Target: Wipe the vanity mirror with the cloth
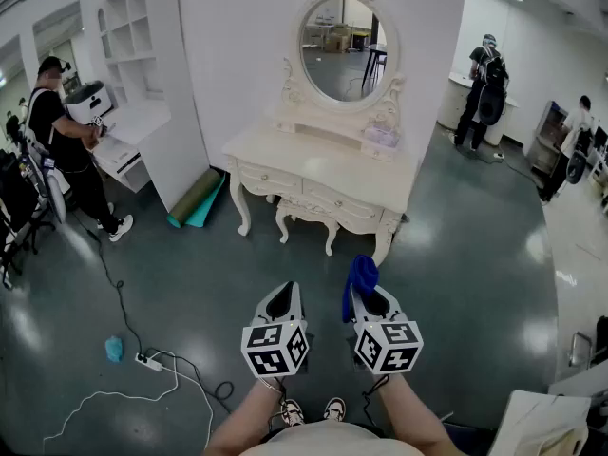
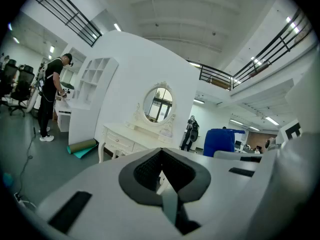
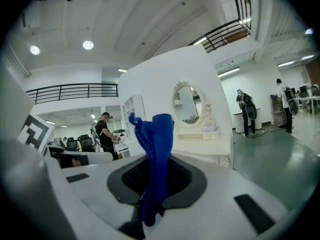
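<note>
Much open floor (image 1: 465, 255) — cloth (image 1: 360, 278) far from mirror (image 1: 342, 50)

Left gripper (image 1: 282, 294) and right gripper (image 1: 372, 299): white moulded shells, each carrying a marker cube (image 1: 275, 348) with black-and-white square patterns. Ahead of the cube, dark grey ribbed fingers (image 2: 142, 171). Below the cube, a light top (image 1: 323, 442) and white shoes (image 1: 292, 411) with dark trim.

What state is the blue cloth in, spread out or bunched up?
Bunched up: the blue cloth stands as a narrow crumpled strip pinched in the right gripper, whose jaws are closed on it, not spread flat.
</note>
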The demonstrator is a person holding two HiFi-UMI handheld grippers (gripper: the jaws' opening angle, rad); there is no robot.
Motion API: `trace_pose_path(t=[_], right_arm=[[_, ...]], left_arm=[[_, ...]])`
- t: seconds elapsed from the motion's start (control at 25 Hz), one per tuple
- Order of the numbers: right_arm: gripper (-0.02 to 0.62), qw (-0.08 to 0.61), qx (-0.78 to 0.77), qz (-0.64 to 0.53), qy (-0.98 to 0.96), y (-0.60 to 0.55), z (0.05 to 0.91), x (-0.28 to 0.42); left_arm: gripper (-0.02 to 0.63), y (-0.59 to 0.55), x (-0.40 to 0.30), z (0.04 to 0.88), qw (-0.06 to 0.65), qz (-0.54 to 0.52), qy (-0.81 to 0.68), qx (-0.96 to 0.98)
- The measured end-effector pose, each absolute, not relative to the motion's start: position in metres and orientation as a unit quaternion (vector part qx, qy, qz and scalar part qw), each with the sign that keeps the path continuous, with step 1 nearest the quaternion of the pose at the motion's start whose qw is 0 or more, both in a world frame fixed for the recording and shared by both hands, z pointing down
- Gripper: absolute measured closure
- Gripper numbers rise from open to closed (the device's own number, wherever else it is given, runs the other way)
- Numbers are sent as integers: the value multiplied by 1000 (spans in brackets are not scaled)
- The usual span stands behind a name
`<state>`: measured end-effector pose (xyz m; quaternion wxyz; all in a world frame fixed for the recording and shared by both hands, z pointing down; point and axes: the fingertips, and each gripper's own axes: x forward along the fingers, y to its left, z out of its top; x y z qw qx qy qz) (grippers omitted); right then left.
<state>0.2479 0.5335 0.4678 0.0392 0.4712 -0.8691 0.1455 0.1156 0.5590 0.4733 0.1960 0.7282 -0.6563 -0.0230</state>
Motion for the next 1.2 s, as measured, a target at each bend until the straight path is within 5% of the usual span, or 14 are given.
trace_pose_path(t=[1.2], right_arm=[[529,39,502,207,-839,487,504,181]], left_arm=[[601,517,22,491,179,-1,-658,732]])
